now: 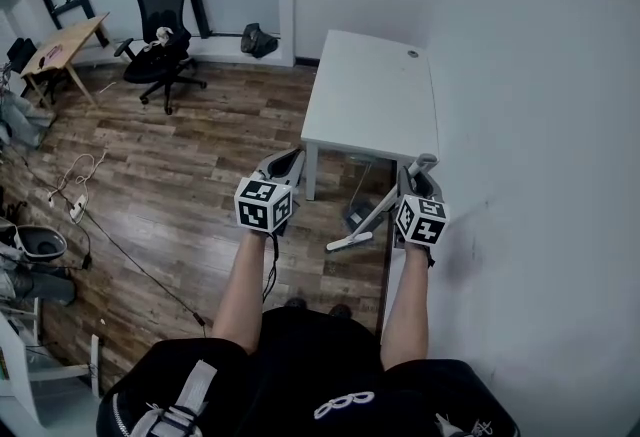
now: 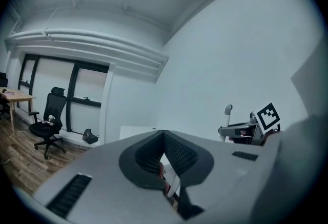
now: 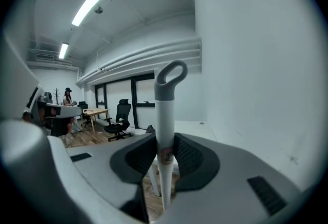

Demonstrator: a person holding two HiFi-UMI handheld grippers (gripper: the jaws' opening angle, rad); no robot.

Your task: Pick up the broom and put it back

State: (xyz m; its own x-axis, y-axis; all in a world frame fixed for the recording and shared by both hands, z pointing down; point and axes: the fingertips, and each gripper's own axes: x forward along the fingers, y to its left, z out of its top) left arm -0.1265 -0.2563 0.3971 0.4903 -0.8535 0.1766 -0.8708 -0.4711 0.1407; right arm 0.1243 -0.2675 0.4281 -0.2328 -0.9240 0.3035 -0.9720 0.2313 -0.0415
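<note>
**Kid:** Brown wood floor (image 1: 180,185), white wall (image 1: 540,75). Where is the broom (image 3: 165,115)?

**Helper:** It stands straight up between the pads of the right gripper (image 3: 165,139). They squeeze its handle. It is near the white table (image 1: 370,95).

**Kid:** How will it feel?

**Helper:** Light and stiff, I think. The handle is a smooth, round, white stick with a grey loop on top, so it may slip. Grab it nearer the middle.

**Kid:** And the left gripper (image 2: 164,133)?

**Helper:** Pinched closed, with nothing in it.
</note>
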